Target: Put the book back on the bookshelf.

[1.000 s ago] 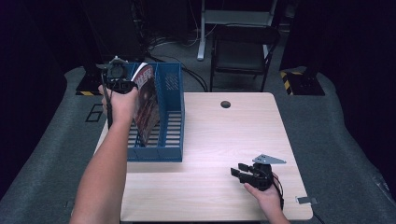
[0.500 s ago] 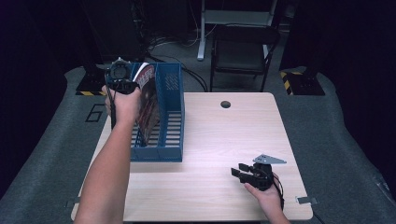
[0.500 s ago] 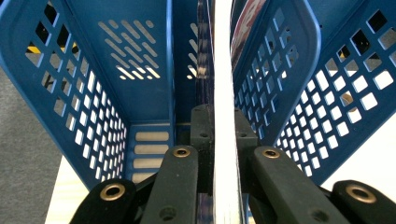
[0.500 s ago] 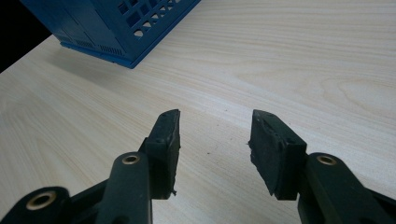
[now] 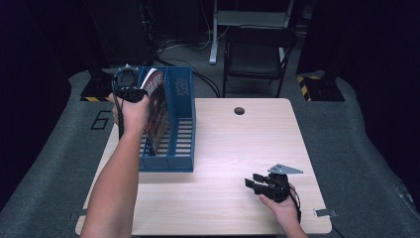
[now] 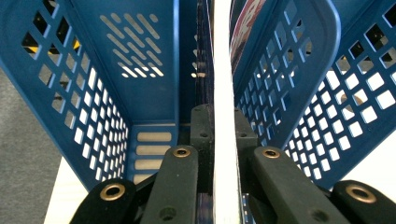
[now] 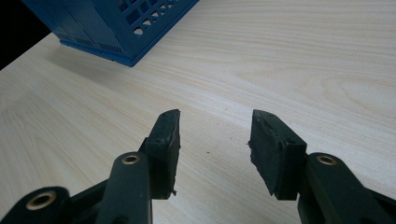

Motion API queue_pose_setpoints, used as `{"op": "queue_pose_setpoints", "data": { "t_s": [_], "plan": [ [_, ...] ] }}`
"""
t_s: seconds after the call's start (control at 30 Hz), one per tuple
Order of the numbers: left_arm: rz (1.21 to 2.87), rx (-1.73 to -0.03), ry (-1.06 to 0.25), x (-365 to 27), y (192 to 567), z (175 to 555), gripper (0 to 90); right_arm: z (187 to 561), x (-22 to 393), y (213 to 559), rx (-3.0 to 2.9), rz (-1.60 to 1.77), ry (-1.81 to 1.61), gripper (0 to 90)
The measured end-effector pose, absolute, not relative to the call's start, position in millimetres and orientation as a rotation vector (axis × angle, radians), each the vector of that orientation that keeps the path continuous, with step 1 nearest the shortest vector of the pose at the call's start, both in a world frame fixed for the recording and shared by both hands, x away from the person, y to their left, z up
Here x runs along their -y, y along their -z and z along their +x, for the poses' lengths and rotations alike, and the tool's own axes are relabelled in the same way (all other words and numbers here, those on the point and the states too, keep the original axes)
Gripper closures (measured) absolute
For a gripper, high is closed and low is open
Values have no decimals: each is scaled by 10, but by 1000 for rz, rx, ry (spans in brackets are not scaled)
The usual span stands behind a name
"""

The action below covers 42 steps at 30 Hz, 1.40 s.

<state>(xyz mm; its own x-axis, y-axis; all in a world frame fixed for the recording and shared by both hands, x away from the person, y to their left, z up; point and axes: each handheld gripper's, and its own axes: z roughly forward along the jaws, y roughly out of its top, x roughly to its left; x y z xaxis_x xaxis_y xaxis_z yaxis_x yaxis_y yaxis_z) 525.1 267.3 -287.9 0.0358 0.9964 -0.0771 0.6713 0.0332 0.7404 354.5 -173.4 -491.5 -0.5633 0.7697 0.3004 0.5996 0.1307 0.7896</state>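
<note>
1. The left gripper is held over the far end of the blue file rack, at about 10 o'clock on the table in the high view.
2. Its jaws are clamped on a magazine; in the left gripper view the black pads press either side of the magazine's white edge.
3. The magazine stands on edge, tilted a little, inside the left compartment of the rack, with its dark red cover facing the middle divider.
4. In the left gripper view the rack's perforated walls rise at both sides of the magazine, and the slotted floor shows below, toward 7 o'clock.
5. The rack sits on the left part of the table, its near end toward 8 o'clock.
6. The right gripper rests low at about 5 o'clock on the table, well apart from the rack, pointing toward 9 o'clock.
7. Its jaws stand apart with nothing between them; the right gripper view shows bare wood in the gap and a corner of the rack at 11 o'clock.
</note>
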Motion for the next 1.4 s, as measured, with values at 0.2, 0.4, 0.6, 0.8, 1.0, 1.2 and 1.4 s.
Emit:
{"op": "queue_pose_setpoints", "data": {
  "t_s": [0.2,0.4,0.6,0.8,1.0,1.2,1.4],
  "plan": [
    [1688,-1700,-703,-2689,2873,5251,839,3544,1739,4912,-2218,1368,-1408,526],
    [1681,-1705,-723,-2689,2885,5262,840,3548,1740,4916,-2224,1364,-1404,526],
    [1671,-1721,-716,-2714,2985,5262,839,3548,1739,4916,-2225,1363,-1404,526],
    [1674,-1708,-703,-2747,3018,5241,833,3547,1727,4921,-2227,1361,-1401,526],
    [1676,-1692,-688,-2771,2969,5180,794,3546,1719,4920,-2229,1359,-1401,526],
    [1693,-1670,-664,-2825,2906,5098,745,3550,1714,4923,-2232,1361,-1398,526],
    [1713,-1669,-634,-2856,2897,5048,726,3553,1703,4927,-2234,1355,-1392,526]
  ]
}}
